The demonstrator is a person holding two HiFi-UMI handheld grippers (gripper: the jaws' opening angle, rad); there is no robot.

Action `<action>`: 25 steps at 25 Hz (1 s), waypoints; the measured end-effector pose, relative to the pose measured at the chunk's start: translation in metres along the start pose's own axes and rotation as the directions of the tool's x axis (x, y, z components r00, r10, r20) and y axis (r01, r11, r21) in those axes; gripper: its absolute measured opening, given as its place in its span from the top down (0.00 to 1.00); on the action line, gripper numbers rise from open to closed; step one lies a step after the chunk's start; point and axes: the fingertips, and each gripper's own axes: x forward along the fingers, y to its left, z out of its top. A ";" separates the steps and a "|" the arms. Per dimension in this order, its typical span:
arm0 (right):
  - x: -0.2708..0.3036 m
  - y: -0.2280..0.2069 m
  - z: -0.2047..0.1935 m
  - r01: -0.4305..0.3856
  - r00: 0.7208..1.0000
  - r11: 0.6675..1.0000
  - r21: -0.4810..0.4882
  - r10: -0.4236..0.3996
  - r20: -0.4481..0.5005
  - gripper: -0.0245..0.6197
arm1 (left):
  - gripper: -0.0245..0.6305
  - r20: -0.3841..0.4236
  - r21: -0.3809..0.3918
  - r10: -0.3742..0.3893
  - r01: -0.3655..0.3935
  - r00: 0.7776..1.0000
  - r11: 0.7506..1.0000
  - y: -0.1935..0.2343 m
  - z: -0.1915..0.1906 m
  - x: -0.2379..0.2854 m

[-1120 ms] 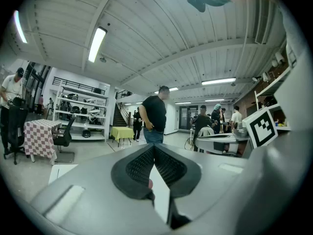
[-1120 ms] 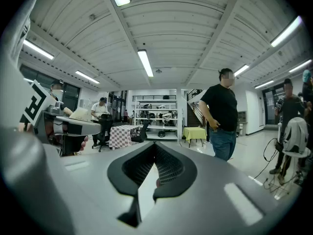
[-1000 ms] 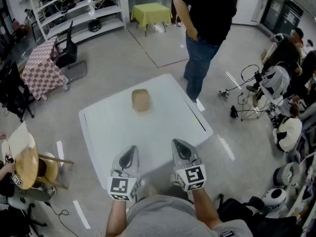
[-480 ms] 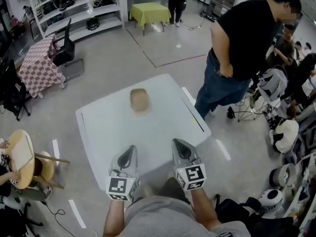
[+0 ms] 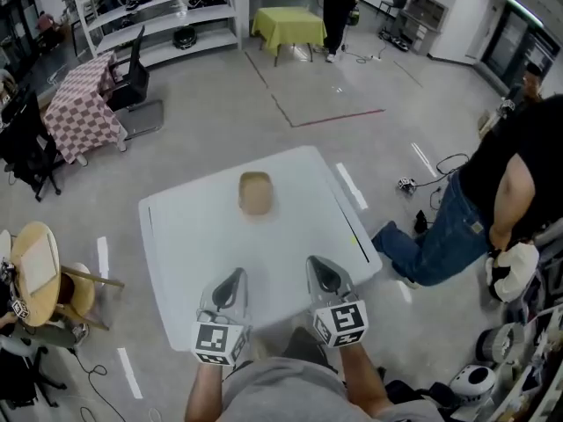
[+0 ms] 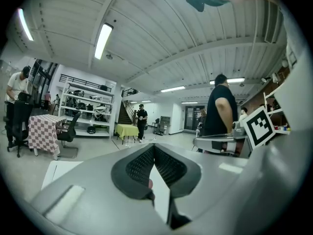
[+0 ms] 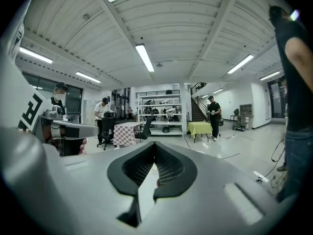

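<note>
Person in a black shirt (image 5: pixel 515 183) has walked from the far side of the table (image 5: pixel 189 236) round to its right side and now stands off the right corner. Neither the tools nor the thing on the table have shifted.

Left tool (image 5: pixel 232 280) and right tool (image 5: pixel 318 269) hang side by side over the table's near edge, apart from each other, tips aimed at the table's far side. Both are clenched on nothing. Left tool's ribbed pads (image 6: pixel 141 164) meet at the tips with nothing between them, and right tool's pads (image 7: pixel 168 166) do the same.

Tan rounded thing (image 5: pixel 255 192) sits alone on the table, toward the far side, about midway between the left and right edges and well apart from both tools. Neither gripper view shows it. Both look out level over the room, so only the head view gives its place. Material and whether it is hollow: cannot tell.

Judgement on handling:
- If a tool goes for the thing, its pads need to part first; shut tips would likely just shove it along the smooth table top.
- It lies nearly centred ahead of both tools, so either should reach it.
- Tipping the nose down toward the table would likely bring it into that tool's own view.
- Come in slow, straddle it, close gently.
- Person at the table's right side looks clear of that path.
</note>
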 end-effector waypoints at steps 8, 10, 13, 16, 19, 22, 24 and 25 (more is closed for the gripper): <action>0.067 -0.054 0.001 -0.112 0.993 0.994 0.016 0.113 -0.038 0.96 | 0.95 -0.034 -0.018 0.092 -0.092 0.995 0.996 0.007 -0.003 0.076; 0.085 -0.060 -0.001 -0.147 0.988 0.989 0.021 0.147 -0.053 0.96 | 0.95 -0.047 -0.021 0.116 -0.117 0.992 0.993 0.014 -0.005 0.091; 0.110 -0.068 -0.008 -0.195 0.978 0.980 0.032 0.197 -0.076 0.96 | 0.95 -0.067 -0.035 0.157 -0.159 0.985 0.987 0.023 -0.014 0.111; 0.133 -0.081 -0.014 -0.237 0.966 0.971 0.044 0.240 -0.100 0.96 | 0.95 -0.082 -0.049 0.195 -0.199 0.977 0.979 0.028 -0.018 0.131; 0.154 -0.089 -0.021 -0.278 0.951 0.959 0.059 0.284 -0.121 0.96 | 0.95 -0.099 -0.067 0.240 -0.247 0.966 0.967 0.037 -0.022 0.148; 0.175 -0.093 -0.032 -0.311 0.938 0.948 0.066 0.318 -0.140 0.96 | 0.95 -0.114 -0.073 0.272 -0.282 0.955 0.957 0.047 -0.031 0.161; 0.187 -0.094 -0.039 -0.329 0.929 0.941 0.073 0.337 -0.154 0.96 | 0.95 -0.126 -0.082 0.290 -0.301 0.949 0.950 0.053 -0.038 0.168; 0.192 -0.095 -0.042 -0.337 0.925 0.938 0.076 0.345 -0.160 0.96 | 0.95 -0.131 -0.088 0.299 -0.311 0.945 0.946 0.056 -0.041 0.171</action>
